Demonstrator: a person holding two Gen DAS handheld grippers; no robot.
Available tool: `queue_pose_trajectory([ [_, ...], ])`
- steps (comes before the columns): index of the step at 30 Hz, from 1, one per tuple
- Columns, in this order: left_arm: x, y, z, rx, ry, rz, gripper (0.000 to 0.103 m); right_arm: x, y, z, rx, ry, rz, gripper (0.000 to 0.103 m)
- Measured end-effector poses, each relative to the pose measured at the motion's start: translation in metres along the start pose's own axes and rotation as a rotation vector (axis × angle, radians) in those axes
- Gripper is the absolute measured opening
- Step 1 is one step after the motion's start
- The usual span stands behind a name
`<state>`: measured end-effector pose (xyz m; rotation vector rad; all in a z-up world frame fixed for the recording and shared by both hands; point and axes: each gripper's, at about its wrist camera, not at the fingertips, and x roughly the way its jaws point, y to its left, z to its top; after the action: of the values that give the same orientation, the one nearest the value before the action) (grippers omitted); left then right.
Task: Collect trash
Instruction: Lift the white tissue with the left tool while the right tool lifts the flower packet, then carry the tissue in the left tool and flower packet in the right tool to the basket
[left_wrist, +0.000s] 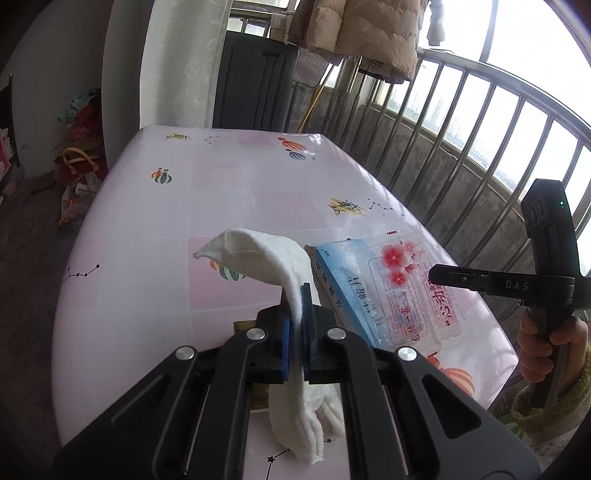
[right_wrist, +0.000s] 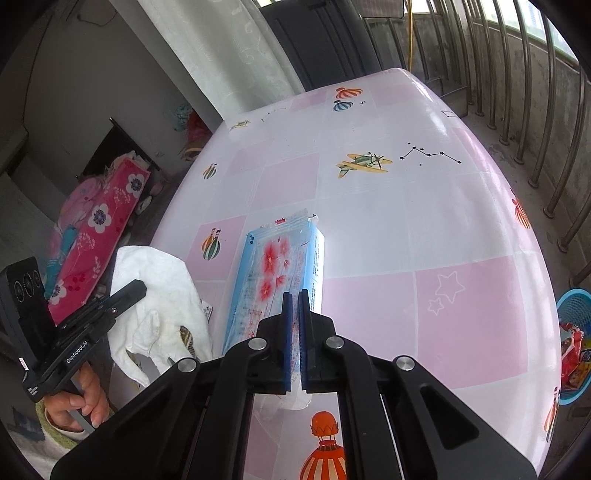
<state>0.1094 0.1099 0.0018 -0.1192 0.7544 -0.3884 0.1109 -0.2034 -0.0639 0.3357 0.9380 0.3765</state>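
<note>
**Left wrist view and right wrist view: both grippers clamped on trash above the desk**

Left wrist view: the left gripper (left_wrist: 295, 317) is closed on a white tissue cloth (left_wrist: 291, 269), which is pinched between the blue pads (left_wrist: 285, 332). One end of the cloth arches forward over the desk (left_wrist: 177, 206); the other hangs below the jaws, near the desk's front edge. Just right of the cloth is a blue-and-clear plastic wrapper (left_wrist: 384, 291) printed with red flowers.

Right wrist view: the right gripper (right_wrist: 294, 332) is closed on the near end of that plastic wrapper (right_wrist: 280, 269), whose far end stretches out over the middle of the desk (right_wrist: 443, 206). Whether the far end rests on the desk cannot be told. The tissue cloth (right_wrist: 159, 295) appears left of the wrapper, at the desk's left edge, in the left gripper (right_wrist: 133, 288). A hand (right_wrist: 79, 402) grips that tool's handle. Off the desk's right edge stands a blue basket (right_wrist: 574, 306) holding colourful packets.
</note>
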Motion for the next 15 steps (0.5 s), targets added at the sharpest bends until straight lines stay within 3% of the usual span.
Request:
queue_pose_trajectory([
  [15,-0.031,-0.020,0.031,0.010,-0.091,-0.078,0.003,-0.052,-0.002,0.003,0.012,-0.119,0.039,0.002],
])
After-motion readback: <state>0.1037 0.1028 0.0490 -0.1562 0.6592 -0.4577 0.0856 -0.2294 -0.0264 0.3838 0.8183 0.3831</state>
